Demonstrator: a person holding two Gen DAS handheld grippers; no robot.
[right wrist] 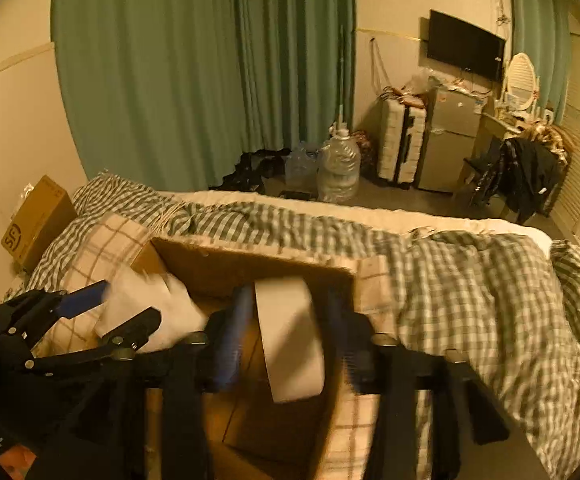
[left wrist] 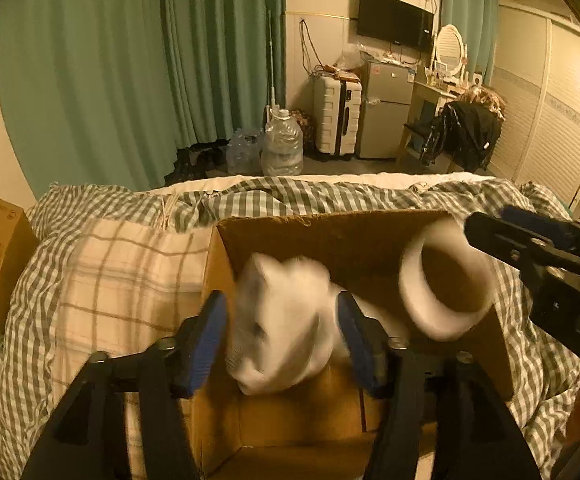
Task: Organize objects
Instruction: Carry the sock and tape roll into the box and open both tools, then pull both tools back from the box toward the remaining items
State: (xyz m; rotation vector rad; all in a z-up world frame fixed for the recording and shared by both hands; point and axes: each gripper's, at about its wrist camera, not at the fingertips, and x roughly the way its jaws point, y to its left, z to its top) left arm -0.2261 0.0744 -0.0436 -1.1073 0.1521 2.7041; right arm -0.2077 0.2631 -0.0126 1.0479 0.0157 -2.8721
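While over an open brown cardboard box (left wrist: 277, 236) on a checked-quilt bed (left wrist: 370, 196): left gripper (left wrist: 281, 336), wide apart, flanking soft white crumpled cloth (left wrist: 285, 320); right gripper (right wrist: 285, 332), spread around smooth white tape roll (right wrist: 290, 340), grip unclear through blur.

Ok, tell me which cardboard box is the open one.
The big cardboard box on the checked bedding, directly under both claws, is open-topped. The smaller SF-marked box by the wall, left of the pillow, is closed.

Cardboard box (left wrist: 330, 240) mouth crowded by white bundle (left wrist: 285, 328) and tape roll (left wrist: 446, 280)
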